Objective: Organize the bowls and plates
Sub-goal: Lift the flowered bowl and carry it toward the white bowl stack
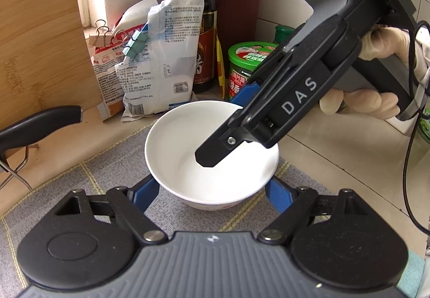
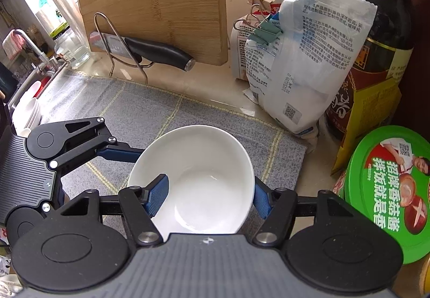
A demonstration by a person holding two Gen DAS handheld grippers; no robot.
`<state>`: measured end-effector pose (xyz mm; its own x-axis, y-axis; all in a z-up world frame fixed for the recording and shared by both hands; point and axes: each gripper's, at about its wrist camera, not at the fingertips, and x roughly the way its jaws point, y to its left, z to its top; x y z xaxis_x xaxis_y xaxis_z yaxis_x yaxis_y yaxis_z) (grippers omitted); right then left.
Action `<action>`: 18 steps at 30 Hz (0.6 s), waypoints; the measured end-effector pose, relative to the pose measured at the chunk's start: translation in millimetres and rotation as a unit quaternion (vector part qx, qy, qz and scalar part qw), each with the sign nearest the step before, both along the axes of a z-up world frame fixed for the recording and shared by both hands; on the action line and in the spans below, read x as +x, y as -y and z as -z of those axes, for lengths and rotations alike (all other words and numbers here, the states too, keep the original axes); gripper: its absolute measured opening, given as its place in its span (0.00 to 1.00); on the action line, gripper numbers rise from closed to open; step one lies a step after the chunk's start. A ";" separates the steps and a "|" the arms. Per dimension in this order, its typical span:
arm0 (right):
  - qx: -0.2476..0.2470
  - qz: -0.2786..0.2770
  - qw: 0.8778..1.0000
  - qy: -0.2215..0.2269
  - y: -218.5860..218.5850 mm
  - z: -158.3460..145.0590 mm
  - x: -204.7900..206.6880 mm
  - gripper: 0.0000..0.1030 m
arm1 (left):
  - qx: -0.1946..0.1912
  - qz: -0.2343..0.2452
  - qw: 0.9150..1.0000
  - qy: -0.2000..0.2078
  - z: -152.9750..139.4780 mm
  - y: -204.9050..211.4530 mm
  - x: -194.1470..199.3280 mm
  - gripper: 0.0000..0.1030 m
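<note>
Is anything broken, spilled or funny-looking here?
Nothing is broken or spilled. The white bowl is clean, empty and upright on the grey mat. One odd thing: the right gripper pinches its rim, one finger inside, while the left gripper straddles it too.

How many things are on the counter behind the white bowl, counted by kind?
Clipped bags: 2, the white bag and the red-printed bag
Dark sauce bottle: 1
Green-lidded jar: 1
Bamboo cutting board: 1
Black-handled knife: 1
Total: 6
</note>
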<state>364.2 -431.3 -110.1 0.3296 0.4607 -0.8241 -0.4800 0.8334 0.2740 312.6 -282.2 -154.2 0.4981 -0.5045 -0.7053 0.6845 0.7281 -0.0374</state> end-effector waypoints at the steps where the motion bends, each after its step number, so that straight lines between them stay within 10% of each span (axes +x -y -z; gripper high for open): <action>1: -0.002 0.000 1.000 0.000 -0.7 -0.4 -1.0 0.69 | -0.001 0.000 1.000 -0.002 -0.2 -0.4 -0.5 0.83; 18: 0.007 -0.037 0.999 0.003 -18.5 -20.9 -31.5 0.69 | 0.010 -0.022 1.000 -0.008 -23.3 -10.5 -36.7 0.83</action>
<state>332.7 -412.8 -89.2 0.2995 0.4957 -0.8152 -0.5419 0.7916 0.2823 275.9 -271.7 -130.9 0.5087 -0.4679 -0.7227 0.6506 0.7587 -0.0332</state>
